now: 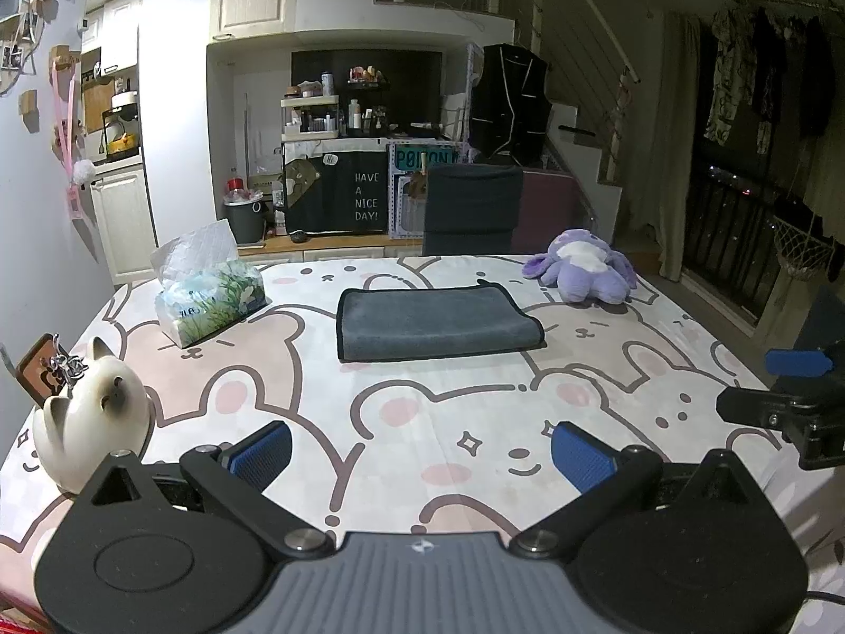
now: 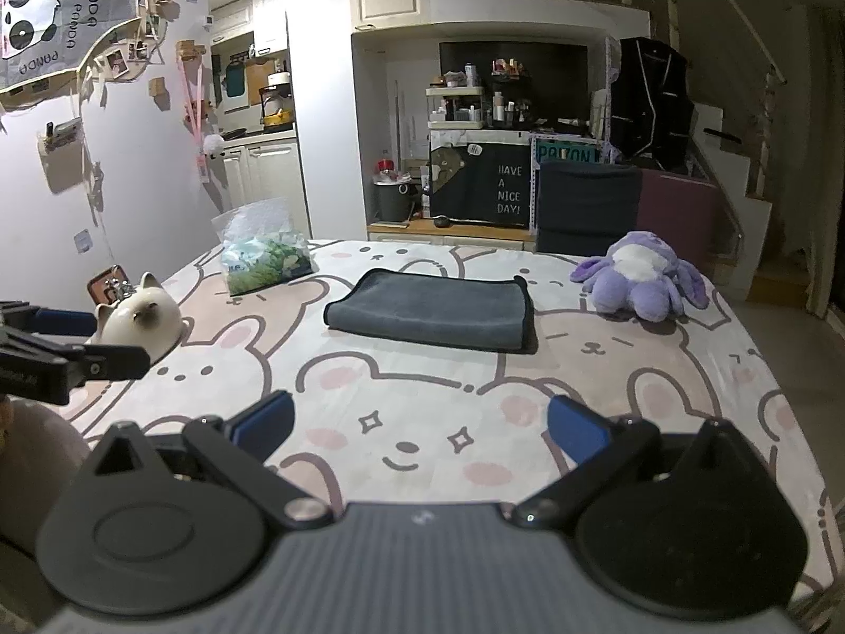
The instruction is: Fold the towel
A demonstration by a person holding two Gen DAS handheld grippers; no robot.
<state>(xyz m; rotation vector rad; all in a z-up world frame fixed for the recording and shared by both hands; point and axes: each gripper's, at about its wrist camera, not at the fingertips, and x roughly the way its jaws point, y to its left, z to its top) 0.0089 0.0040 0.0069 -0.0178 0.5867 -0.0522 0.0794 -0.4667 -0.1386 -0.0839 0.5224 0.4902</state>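
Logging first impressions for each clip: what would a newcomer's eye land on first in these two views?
Probably the dark grey towel, lying already folded in the middle of the table, on the pink-and-white bear-print tablecloth. Next, the purple plush toy at the far right corner and the tissue pack at the far left. Both the left hand-held gripper and the right hand-held gripper are open, short of the towel.

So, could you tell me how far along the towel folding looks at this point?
The grey towel already lies folded into a neat flat rectangle mid-table, between the tissue pack and the purple plush. Nothing is in hand: the left gripper and the right gripper are both open, well short of the towel. Whether another fold is wanted, I cannot tell; it looks essentially finished.
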